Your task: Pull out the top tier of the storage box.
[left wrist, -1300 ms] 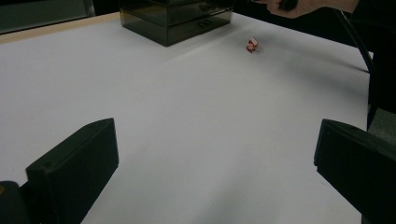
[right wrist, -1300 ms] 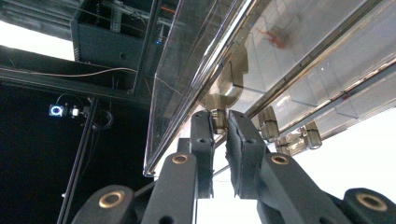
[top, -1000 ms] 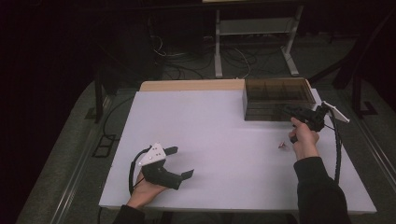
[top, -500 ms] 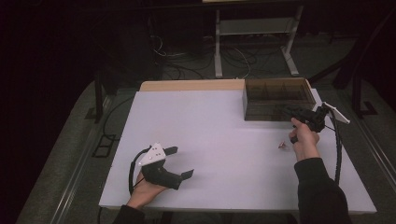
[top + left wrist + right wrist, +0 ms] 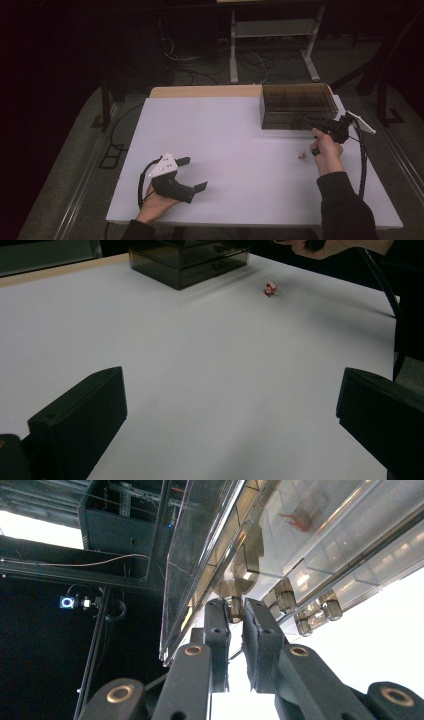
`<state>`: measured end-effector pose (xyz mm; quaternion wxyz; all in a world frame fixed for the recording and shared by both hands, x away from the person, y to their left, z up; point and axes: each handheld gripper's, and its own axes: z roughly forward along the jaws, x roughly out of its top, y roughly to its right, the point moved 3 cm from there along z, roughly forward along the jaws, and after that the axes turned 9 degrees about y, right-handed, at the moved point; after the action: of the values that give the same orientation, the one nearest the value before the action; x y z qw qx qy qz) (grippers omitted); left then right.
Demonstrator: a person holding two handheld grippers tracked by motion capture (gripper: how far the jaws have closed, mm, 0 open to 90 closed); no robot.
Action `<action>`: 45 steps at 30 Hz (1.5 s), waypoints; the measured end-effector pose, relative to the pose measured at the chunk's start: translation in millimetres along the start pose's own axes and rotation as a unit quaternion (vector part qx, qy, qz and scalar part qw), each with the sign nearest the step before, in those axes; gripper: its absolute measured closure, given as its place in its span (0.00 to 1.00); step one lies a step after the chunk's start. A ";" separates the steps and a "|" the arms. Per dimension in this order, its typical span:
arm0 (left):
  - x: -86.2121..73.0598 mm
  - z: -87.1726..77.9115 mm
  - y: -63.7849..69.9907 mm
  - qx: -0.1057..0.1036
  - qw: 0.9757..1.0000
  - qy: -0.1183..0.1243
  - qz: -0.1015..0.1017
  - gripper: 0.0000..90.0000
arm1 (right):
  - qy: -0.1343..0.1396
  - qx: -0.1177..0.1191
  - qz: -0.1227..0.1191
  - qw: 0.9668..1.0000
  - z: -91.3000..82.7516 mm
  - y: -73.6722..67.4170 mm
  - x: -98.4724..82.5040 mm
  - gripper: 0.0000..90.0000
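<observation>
I work at a white table (image 5: 240, 150) with a bare wooden strip along its far edge, in a dark room where cables trail over the floor beyond and a pale metal stand (image 5: 272, 45) rises behind. My right claw (image 5: 312, 121) is up against the front of the smoky clear drawer box (image 5: 295, 102) at the far right corner, its jaws pinched together on one small round drawer knob (image 5: 233, 607); two more knobs sit just beside it, and something reddish lies in a compartment above. My left claw (image 5: 192, 174) rests on the near left of the table, well apart from the box, its jaws spread wide with nothing between them. A small red and white piece (image 5: 301, 156) lies on the tabletop near my right hand (image 5: 326, 150).
</observation>
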<state>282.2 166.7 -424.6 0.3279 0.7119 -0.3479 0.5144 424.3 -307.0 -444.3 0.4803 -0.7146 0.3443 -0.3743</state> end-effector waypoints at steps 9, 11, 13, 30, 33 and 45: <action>-0.2 0.1 0.2 0.000 1.000 -0.001 -0.001 0.00 | 0.000 -0.002 0.000 1.000 -4.0 0.4 -2.6 0.90; -0.2 0.2 0.2 0.000 1.000 -0.001 -0.001 0.00 | 0.000 -0.001 0.000 1.000 -4.2 0.4 -2.9 0.90; -0.2 0.2 0.3 0.000 1.000 -0.001 0.000 0.00 | 0.001 -0.001 -0.001 1.000 -4.9 0.7 -3.4 0.90; -0.3 0.6 0.4 0.000 1.000 -0.002 0.000 0.00 | -0.004 0.000 -0.005 1.000 -10.0 1.4 -5.6 0.90; -0.3 0.5 0.3 0.000 1.000 -0.001 0.000 0.00 | -0.004 -0.001 -0.003 1.000 -10.0 1.3 -5.7 0.90; -0.4 0.6 0.3 0.000 1.000 -0.001 0.000 0.00 | -0.007 0.001 0.001 1.000 -10.1 1.5 -5.5 0.89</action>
<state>282.1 166.1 -425.0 0.3277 0.7125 -0.3486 0.5133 412.6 -307.1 -444.2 0.4839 -0.7165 0.3414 -0.3687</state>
